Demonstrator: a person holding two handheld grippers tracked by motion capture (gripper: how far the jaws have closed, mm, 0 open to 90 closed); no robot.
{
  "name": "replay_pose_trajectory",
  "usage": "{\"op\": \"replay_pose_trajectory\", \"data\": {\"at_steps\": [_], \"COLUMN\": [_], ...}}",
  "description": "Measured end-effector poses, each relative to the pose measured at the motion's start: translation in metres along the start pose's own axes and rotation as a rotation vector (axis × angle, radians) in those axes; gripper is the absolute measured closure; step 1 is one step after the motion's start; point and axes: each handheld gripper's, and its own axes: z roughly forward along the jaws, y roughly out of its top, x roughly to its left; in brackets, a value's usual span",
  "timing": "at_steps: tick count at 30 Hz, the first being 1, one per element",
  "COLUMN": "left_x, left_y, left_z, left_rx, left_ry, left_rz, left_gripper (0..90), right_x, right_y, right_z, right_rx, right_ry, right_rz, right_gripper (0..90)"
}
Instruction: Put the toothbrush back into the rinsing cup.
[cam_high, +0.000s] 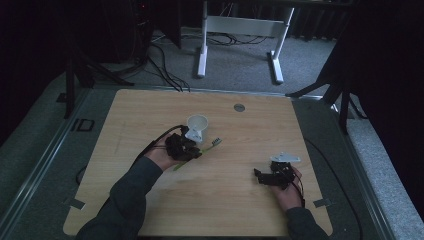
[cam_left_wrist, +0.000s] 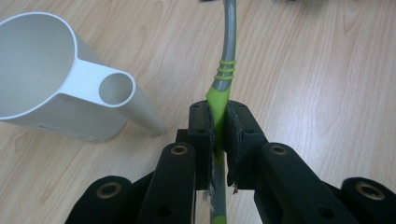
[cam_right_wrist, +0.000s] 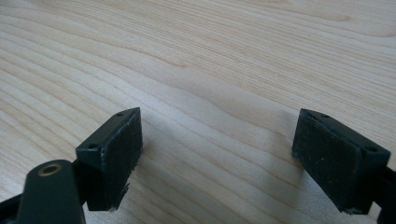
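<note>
Pinching the green-and-grey toothbrush (cam_left_wrist: 224, 79) near the table's (cam_high: 150, 115) middle, the left gripper (cam_left_wrist: 218, 135) holds it just beside the white cup (cam_left_wrist: 60, 84); next it likely needs lifting and tipping in, while the right gripper (cam_right_wrist: 217, 158) rests spread near the right edge

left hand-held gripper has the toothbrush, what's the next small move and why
Probably lift the toothbrush and swing it over the white cup. The left hand-held gripper is shut on its green handle, the cup stands open right beside it, and the right hand-held gripper waits open over bare table.
</note>
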Motion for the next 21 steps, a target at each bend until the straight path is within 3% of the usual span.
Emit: {"op": "replay_pose_trajectory", "data": {"at_steps": [21], "left_x": [0.0033], "left_y": [0.0014], "left_z": [-0.0031], "left_rx": [-0.053], "left_ry": [0.014], "left_rz": [-0.052], "left_gripper": [81.8], "right_x": [-0.0001], "right_y": [0.0000], "right_z": [0.0000], "right_rx": [0.001], "right_ry": [0.000], "right_rz": [-0.001], "right_gripper": [15.9]}}
